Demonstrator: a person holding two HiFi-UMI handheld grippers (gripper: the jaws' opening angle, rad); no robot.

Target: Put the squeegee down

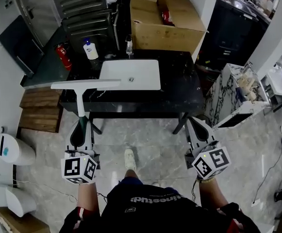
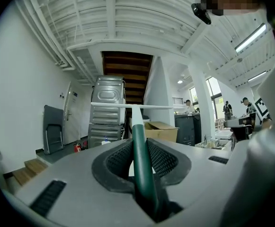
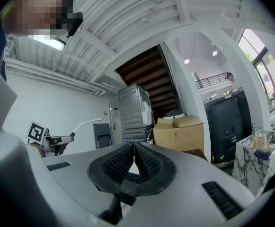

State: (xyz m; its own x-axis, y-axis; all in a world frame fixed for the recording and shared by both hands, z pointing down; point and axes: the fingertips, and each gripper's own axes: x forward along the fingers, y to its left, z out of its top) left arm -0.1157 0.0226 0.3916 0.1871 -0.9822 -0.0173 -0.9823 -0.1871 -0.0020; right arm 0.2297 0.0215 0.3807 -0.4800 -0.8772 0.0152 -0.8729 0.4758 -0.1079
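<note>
The squeegee has a dark green handle (image 2: pixel 141 160) and a long white blade (image 1: pixel 86 85). My left gripper (image 1: pixel 81 124) is shut on the handle and holds it level, pointing forward. In the head view the blade hangs crosswise over the front left part of the black counter (image 1: pixel 179 89), beside the white sink (image 1: pixel 131 74). In the left gripper view the handle runs up between the ribbed pads (image 2: pixel 116 159) to the blade (image 2: pixel 131 106). My right gripper (image 1: pixel 194 124) is held level in front of the counter's right front edge, its pads (image 3: pixel 123 162) closed together with nothing between them.
A big cardboard box (image 1: pixel 165 23) stands at the counter's back, with a soap bottle (image 1: pixel 90 49) and a red fire extinguisher (image 1: pixel 63 56) to its left. Wooden steps (image 1: pixel 39 110) and a white bin (image 1: pixel 12 149) lie left. A marble-patterned cabinet (image 1: pixel 238 96) stands right.
</note>
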